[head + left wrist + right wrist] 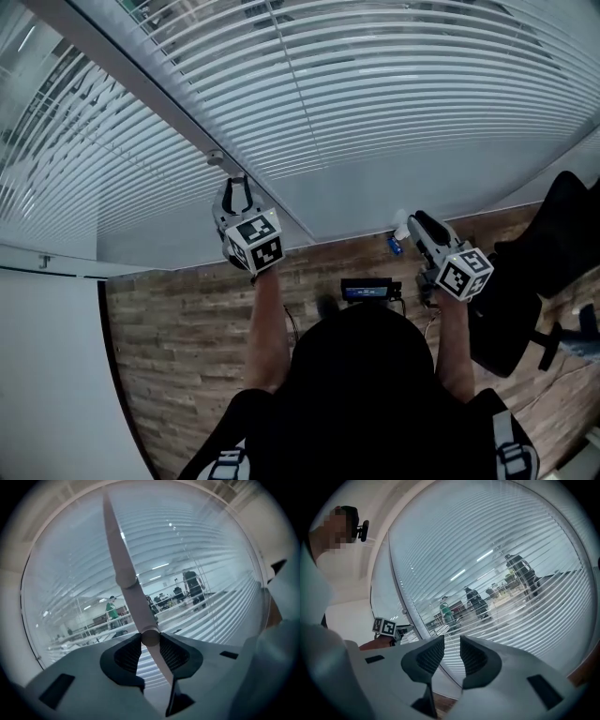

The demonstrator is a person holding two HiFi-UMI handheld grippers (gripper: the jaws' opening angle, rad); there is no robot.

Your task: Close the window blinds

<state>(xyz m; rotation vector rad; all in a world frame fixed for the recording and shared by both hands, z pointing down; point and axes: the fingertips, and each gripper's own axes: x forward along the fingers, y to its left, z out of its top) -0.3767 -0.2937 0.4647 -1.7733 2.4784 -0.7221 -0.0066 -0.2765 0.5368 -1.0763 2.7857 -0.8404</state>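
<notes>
Pale horizontal blinds (pixel 394 84) cover the window ahead; their slats are partly tilted, so an office shows between them in both gripper views. A thin beige tilt wand (pixel 126 573) hangs in front of the slats. My left gripper (pixel 236 187) is raised to it, and in the left gripper view its jaws (pixel 150 641) are shut on the wand's lower end, both pads touching it. My right gripper (pixel 412 223) is held lower at the right; its jaws (pixel 452 651) stand open with nothing between them. The left gripper's marker cube (pixel 386 626) shows in the right gripper view.
A second blind (pixel 56 159) hangs left of the slanted window frame (pixel 141 80). A black office chair (pixel 553 244) stands at the right on the wooden floor (pixel 187 328). A small blue-and-white object (pixel 396 242) and a black device (pixel 366 289) lie near the wall. People stand beyond the glass.
</notes>
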